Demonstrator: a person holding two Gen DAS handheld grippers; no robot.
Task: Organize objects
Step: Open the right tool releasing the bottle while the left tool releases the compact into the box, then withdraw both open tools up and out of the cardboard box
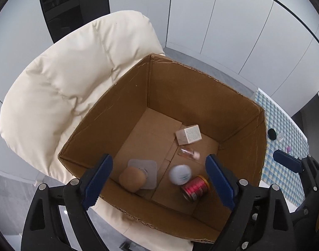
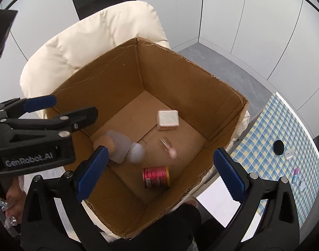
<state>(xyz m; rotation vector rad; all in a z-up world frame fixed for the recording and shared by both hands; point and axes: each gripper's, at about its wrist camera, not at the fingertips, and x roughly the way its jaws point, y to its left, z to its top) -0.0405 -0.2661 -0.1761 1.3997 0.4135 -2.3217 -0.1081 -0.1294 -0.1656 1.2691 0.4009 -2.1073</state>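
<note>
— While we hang both tools over the cardboard box (image 1: pixel 190 87), how much is sorted?

— Most of it, we judge. On the box floor we see a white cube carton (image 1: pixel 188 135), a small clear bottle with a pink cap (image 1: pixel 188 153), a red can (image 1: pixel 195 188) on its side, a white ball (image 1: pixel 179 174), a tan ball (image 1: pixel 132 179) and a grey flat pack (image 1: pixel 146 170) under the tan one. The white ball and the bottle look blurred, so we take them to be just landing.

— And our grips?

— The left hand-held gripper (image 1: pixel 159 179) stands wide open with nothing between its jaws; the right hand-held gripper (image 2: pixel 159 175) is spread just as wide and is empty too.

— What is left?

— On the checked worktop (image 2: pixel 270 123) beside the box we see a black disc (image 2: pixel 278 147), a clear small piece (image 2: pixel 289 153), a little pink-topped tube (image 2: pixel 295 174) and a pale round bit (image 2: pixel 302 186). Those are our remaining work, we reckon.

— Any writing?

— "GenRobot.AI" on the left tool's body in the right view. The can's label and the carton's print are too blurred to read
</note>
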